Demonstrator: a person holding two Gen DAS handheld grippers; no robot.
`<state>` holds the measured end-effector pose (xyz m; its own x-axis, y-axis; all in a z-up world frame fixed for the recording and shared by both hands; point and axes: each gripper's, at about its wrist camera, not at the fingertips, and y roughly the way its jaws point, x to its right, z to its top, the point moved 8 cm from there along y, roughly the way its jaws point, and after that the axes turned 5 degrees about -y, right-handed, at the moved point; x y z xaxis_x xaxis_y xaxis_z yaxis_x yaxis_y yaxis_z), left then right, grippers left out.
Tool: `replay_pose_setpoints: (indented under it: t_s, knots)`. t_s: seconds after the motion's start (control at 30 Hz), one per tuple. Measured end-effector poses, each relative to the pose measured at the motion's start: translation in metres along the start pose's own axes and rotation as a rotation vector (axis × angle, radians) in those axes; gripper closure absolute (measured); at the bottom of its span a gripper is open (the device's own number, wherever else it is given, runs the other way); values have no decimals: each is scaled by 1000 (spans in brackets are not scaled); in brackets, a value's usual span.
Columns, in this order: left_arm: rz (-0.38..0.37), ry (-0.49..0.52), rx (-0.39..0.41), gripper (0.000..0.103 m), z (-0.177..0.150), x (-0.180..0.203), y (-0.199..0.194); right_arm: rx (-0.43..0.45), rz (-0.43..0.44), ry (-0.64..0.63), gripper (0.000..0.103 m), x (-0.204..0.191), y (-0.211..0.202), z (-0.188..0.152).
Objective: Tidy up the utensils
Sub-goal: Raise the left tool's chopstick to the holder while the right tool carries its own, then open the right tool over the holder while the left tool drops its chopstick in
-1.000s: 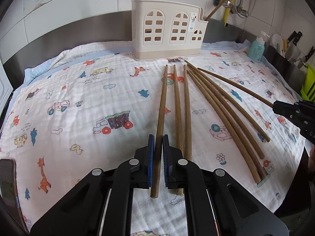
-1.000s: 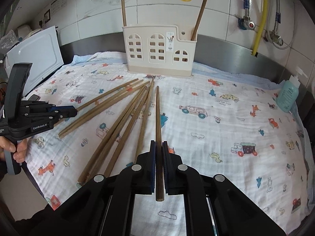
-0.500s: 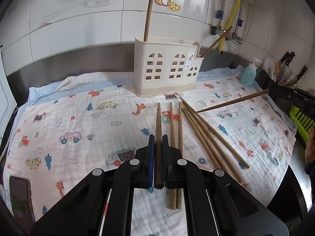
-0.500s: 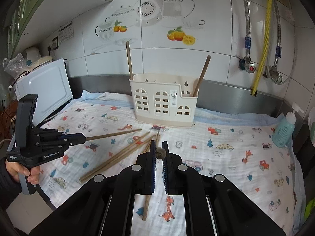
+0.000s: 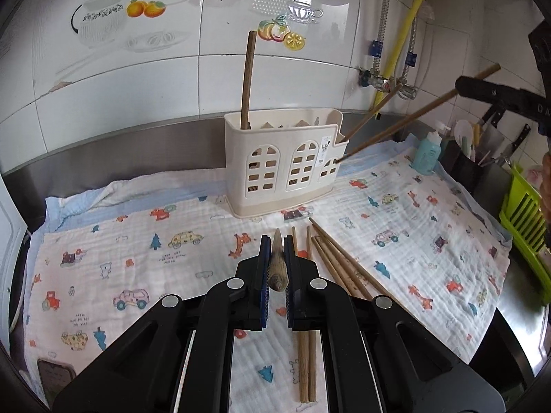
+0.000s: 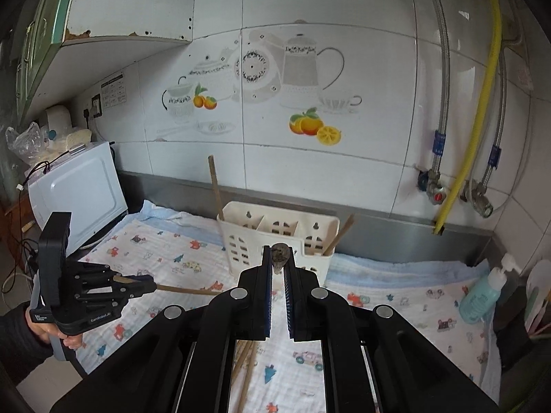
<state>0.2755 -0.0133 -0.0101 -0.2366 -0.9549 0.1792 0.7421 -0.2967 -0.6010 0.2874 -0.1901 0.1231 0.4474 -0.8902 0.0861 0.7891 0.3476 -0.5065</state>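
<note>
We keep both grippers, left gripper [image 5: 276, 265] and right gripper [image 6: 280, 261], clamped on one brown wooden chopstick [image 5: 277, 268] each (tips forward), aiming at the cream plastic holder [image 5: 286, 168].

My left gripper [image 5: 277, 251] clamps a chopstick [image 5: 277, 268] above the cloth [image 5: 396, 213], facing the holder [image 5: 286, 168].

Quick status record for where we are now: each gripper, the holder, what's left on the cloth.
left gripper: shut on one chopstick, lifted off the cloth
right gripper: shut on one chopstick, raised, aimed toward the holder
holder: cream plastic, upright at the back of the cloth; one chopstick standing in its left end, one leaning out of its right end
loose chopsticks: several on the cloth, right of the left gripper
cloth: printed, covers the counter
soap bottle: right of the holder
</note>
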Motion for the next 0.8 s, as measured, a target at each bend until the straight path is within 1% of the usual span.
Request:
replay_pose_setpoints:
  t_s: [0.2,0.27,0.33,0.47,0.53,0.63,0.8]
  knots:
    - [-9,36,0,97,22,6,1,38,-64,-25,97,24,-1,46]
    - [-20,37,-8,97,29,7,1,10,-57,-32,97,28,9,53]
    - [-20,50,-8,97,37,8,1,-33,-70,-38,97,34,26,57]
    - [-23,73,17,97,57,13,-5,-123,-69,-49,97,38,59,54]
    - [-40,74,31,97,69,17,-11,-164,-51,-32,97,41,73,50]
    - [-43,85,65,97,88,24,-21,-214,-39,-9,97,46,92,42]
    - [-70,81,139,98,125,37,-40,-243,-36,10,96,49,112,32]
